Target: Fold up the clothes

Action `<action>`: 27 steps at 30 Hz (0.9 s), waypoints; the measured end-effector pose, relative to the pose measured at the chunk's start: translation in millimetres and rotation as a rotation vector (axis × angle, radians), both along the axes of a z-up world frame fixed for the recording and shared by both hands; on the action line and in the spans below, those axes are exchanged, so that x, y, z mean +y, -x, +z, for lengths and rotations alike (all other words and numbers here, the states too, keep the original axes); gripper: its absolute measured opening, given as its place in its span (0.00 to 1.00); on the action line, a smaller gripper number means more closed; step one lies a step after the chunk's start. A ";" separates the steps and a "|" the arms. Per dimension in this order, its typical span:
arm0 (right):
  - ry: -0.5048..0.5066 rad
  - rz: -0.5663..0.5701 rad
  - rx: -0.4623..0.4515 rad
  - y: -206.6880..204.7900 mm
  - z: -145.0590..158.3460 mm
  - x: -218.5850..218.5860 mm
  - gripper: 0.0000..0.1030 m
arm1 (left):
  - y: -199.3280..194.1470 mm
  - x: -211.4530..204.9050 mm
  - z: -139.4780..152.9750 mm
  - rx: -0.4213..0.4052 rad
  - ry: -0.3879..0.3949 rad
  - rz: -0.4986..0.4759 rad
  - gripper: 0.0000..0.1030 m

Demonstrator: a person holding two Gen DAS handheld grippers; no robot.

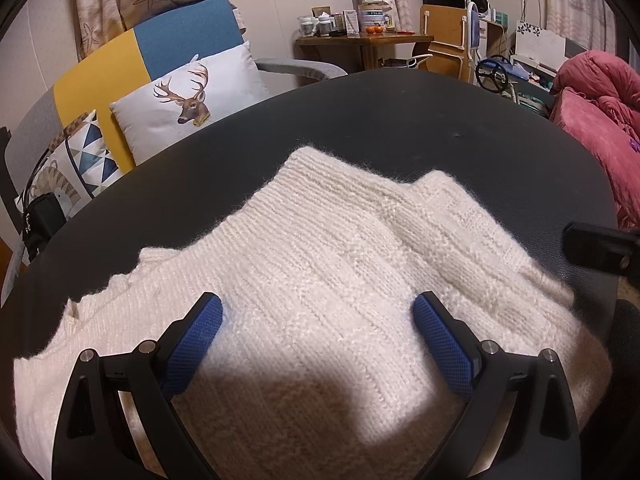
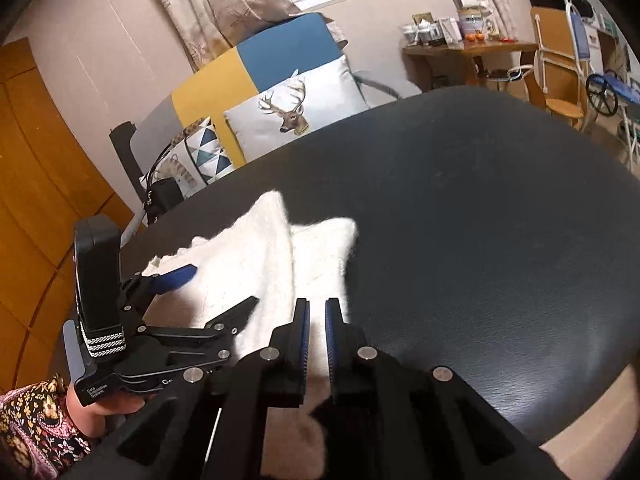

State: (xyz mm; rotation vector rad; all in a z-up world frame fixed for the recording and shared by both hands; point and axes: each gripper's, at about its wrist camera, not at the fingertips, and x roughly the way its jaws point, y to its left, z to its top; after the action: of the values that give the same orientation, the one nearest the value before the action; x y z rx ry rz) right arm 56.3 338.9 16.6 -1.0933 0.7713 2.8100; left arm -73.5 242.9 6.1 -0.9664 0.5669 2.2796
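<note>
A cream knit sweater [image 1: 320,280] lies partly folded on the round dark table [image 1: 400,120]. My left gripper [image 1: 318,312] hovers over its near half, jaws wide open, blue pads [image 1: 196,340] apart with nothing between them. In the right wrist view the sweater [image 2: 272,264] sits at the table's left side, with the left gripper [image 2: 224,284] open above it. My right gripper [image 2: 318,308] stands over the sweater's right edge, its pads a narrow slit apart. Only cloth lying below shows through the gap. It also shows at the right edge as the right gripper [image 1: 596,252].
A sofa with a deer cushion [image 1: 192,100] stands behind the table, and a black bag [image 1: 40,220] sits at its left. A wooden side table [image 1: 364,40] with jars is at the back. A pink quilt [image 1: 600,120] lies right. A floral sleeve [image 2: 28,432] is at lower left.
</note>
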 end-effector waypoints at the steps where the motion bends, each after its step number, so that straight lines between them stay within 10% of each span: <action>1: 0.010 0.007 -0.002 2.6 -2.3 -1.8 0.08 | -0.1 0.0 0.0 0.000 0.000 0.000 0.95; 27: -0.027 0.038 -0.077 4.5 -28.3 -6.8 0.03 | 1.3 0.2 1.4 0.000 0.000 -0.001 0.95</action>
State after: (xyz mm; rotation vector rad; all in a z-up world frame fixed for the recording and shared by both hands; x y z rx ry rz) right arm 51.8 332.1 -11.7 -1.2169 0.7105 2.7815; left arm -74.8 243.2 7.5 -0.9655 0.5673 2.2791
